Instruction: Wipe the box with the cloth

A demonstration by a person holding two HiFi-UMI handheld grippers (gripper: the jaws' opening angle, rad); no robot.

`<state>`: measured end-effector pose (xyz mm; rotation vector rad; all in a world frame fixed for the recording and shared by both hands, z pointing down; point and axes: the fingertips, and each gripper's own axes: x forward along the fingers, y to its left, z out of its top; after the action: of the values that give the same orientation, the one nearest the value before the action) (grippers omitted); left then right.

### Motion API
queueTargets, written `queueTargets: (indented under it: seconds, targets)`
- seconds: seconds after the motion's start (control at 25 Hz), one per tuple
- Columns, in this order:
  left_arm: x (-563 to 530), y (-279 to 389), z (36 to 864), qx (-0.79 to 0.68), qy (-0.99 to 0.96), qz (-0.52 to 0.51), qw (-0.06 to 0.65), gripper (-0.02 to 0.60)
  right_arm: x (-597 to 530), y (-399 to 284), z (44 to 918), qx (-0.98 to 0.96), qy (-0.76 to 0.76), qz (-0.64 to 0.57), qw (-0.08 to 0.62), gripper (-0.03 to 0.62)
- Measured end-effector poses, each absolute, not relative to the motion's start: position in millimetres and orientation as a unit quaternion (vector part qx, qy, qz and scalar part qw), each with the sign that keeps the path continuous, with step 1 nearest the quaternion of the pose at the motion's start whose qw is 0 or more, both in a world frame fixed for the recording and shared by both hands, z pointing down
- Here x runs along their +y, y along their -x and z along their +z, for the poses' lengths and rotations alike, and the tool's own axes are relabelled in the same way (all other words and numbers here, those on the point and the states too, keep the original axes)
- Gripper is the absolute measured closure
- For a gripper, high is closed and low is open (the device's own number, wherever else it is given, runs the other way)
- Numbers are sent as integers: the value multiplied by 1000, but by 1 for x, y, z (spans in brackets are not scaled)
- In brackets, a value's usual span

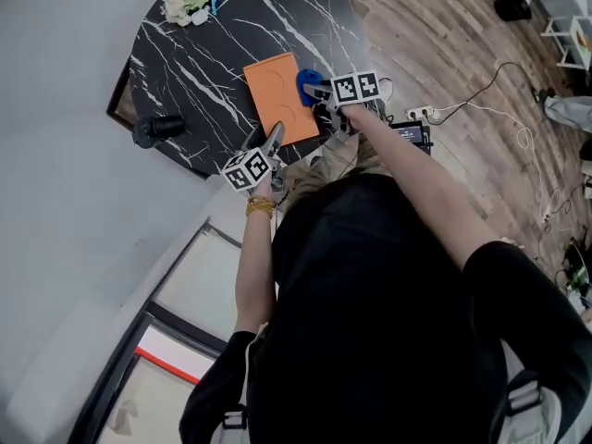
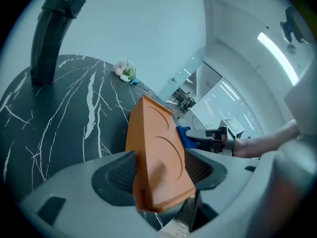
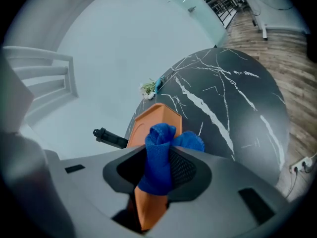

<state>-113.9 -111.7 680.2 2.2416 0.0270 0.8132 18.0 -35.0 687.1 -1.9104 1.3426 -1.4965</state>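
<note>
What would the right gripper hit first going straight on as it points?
Probably the orange box, lying just beyond the blue cloth held in the right gripper's jaws; the gap is unclear.

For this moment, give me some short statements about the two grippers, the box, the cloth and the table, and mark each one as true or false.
1. The left gripper is shut on the box. True.
2. The right gripper is empty. False: it is shut on the cloth.
3. The box is green. False: it is orange.
4. The cloth is blue. True.
5. The flowers lie on the floor. False: they lie near the far edge of the table.
</note>
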Motion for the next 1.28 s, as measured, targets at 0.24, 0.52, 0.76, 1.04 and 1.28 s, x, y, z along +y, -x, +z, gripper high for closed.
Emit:
queueTargets:
  seconds: [0.24, 0.52, 0.76, 1.04, 1.28]
  targets:
    - [-107, 122, 691, 30, -866, 348, 359, 285, -21, -1, 686, 457, 694, -521, 195, 480]
    - [-110, 121, 703, 14, -853, 363, 374, 310, 12, 59, 694, 457, 658, -562, 206, 480]
    - [-107, 128, 698, 26, -840, 365, 399, 313, 34, 84, 692, 374, 675, -566, 290, 480]
    - [-103, 131, 697, 5, -835, 363, 415, 347, 41, 80, 692, 274, 705, -556, 344, 480]
    - [-71, 123, 690, 11, -819, 366, 443, 347, 68, 39, 701, 199, 727, -510, 413, 480]
